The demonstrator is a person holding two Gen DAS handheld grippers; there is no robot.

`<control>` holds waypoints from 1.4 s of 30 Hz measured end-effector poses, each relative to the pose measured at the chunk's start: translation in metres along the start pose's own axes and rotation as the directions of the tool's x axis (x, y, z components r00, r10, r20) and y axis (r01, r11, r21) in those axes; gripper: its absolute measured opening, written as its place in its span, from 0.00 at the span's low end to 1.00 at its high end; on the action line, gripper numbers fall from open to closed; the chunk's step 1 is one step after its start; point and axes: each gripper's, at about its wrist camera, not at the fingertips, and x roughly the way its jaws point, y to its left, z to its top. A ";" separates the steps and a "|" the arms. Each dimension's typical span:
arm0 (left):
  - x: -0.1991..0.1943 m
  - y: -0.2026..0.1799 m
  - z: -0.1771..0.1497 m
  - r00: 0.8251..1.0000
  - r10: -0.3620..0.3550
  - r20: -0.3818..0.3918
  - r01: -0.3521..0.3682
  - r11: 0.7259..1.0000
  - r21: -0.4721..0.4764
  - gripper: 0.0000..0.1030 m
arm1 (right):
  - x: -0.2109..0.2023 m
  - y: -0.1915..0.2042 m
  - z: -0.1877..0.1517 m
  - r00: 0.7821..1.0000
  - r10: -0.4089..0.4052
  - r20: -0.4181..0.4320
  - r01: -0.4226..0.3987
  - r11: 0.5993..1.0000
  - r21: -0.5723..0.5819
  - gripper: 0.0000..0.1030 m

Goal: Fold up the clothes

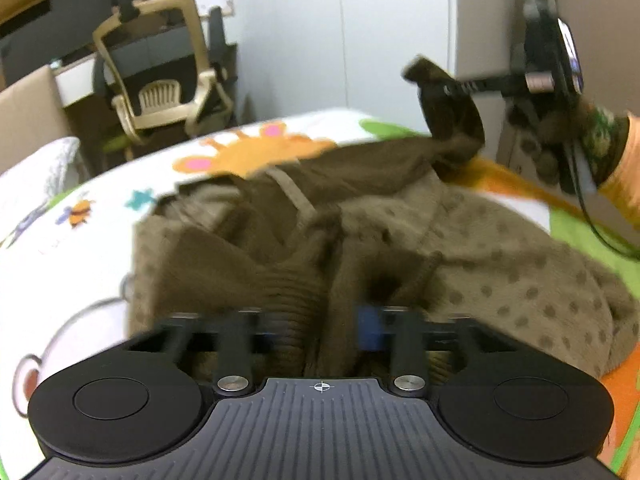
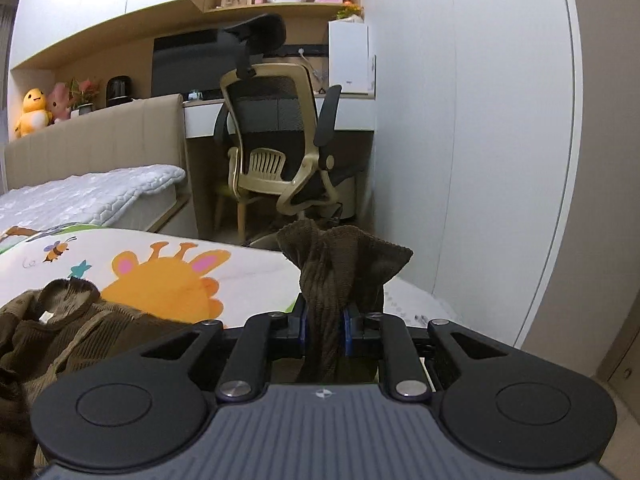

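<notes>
Left wrist view: brown ribbed knit sweater with a dotted tan lining (image 1: 304, 240) lies crumpled on the cartoon-print bed sheet with an orange giraffe (image 1: 256, 148). Left gripper (image 1: 320, 328) is clenched on a ribbed fold at the sweater's near edge; picture is blurred. Beige-framed mesh office chair (image 1: 160, 80) stands beyond the bed. At far right, the right gripper (image 1: 444, 90) holds a raised end of the sweater above the sheet, carried by a hand in a camouflage glove (image 1: 592, 140).

Right wrist view: sweater body (image 2: 60, 328) at lower left; right gripper (image 2: 326, 326) is clamped on a ribbed sweater end.
</notes>
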 end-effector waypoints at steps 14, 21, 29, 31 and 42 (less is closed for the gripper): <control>-0.035 0.223 -0.072 0.819 0.546 -0.178 -0.566 0.715 -0.410 0.19 | 0.053 -0.016 -0.010 0.966 -0.115 -0.231 0.115 0.993 -0.013 0.28; -0.094 0.227 -0.079 0.951 0.307 -0.046 -0.258 0.699 -0.667 0.56 | -0.007 -0.026 0.016 0.989 -0.049 -0.140 0.063 0.993 0.097 0.53; -0.007 0.179 -0.022 0.987 -0.121 0.107 0.161 0.720 -0.675 0.80 | 0.033 0.107 0.028 0.833 0.464 -0.300 -0.461 0.883 0.087 0.66; 0.022 0.168 -0.022 0.987 -0.151 0.047 0.142 0.718 -0.682 0.80 | 0.054 0.131 0.018 0.791 0.487 -0.369 -0.484 0.868 0.108 0.66; 0.030 0.178 -0.054 0.970 -0.230 0.075 0.216 0.685 -0.696 0.91 | 0.140 0.164 0.031 0.901 0.366 -0.235 -0.352 0.931 0.099 0.65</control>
